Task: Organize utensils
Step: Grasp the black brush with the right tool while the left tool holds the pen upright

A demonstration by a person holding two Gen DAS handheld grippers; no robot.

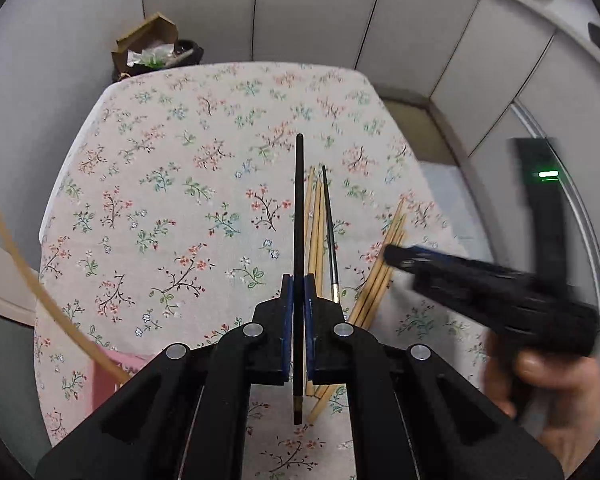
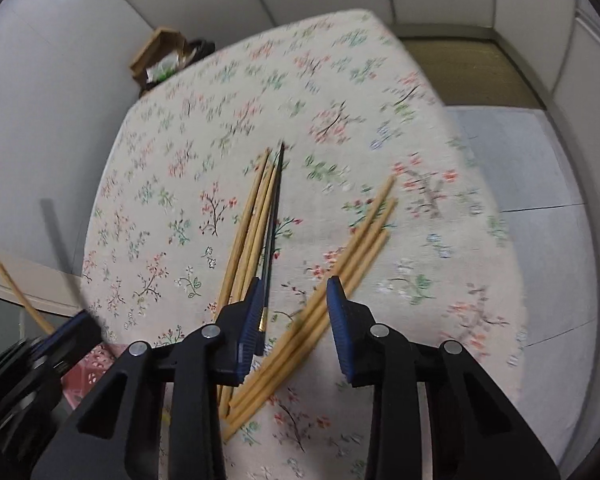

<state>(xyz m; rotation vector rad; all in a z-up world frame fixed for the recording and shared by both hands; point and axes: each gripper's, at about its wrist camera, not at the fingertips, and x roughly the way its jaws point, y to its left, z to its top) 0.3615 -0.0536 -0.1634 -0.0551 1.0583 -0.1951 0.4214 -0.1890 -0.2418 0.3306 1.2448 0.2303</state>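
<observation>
My left gripper (image 1: 299, 280) is shut on a black chopstick (image 1: 299, 200), held lengthwise above the floral tablecloth (image 1: 180, 160). On the cloth lie a second black chopstick (image 1: 329, 224) (image 2: 275, 200) beside a bundle of wooden chopsticks (image 1: 316, 220) (image 2: 256, 216), and another wooden bundle (image 1: 384, 264) (image 2: 364, 232) crossing it at the near end. My right gripper (image 2: 294, 284) hovers just above where the bundles meet. Its jaws stand apart and grip nothing. In the left wrist view it is a blurred black shape (image 1: 392, 254).
A pink container (image 1: 108, 372) sits at the table's near left corner with one wooden chopstick (image 1: 32, 276) leaning out. A cardboard bag of rubbish (image 1: 152, 46) stands behind the far edge. The table's right edge drops to the floor (image 2: 520, 160). A hand (image 1: 552, 380) holds the right gripper.
</observation>
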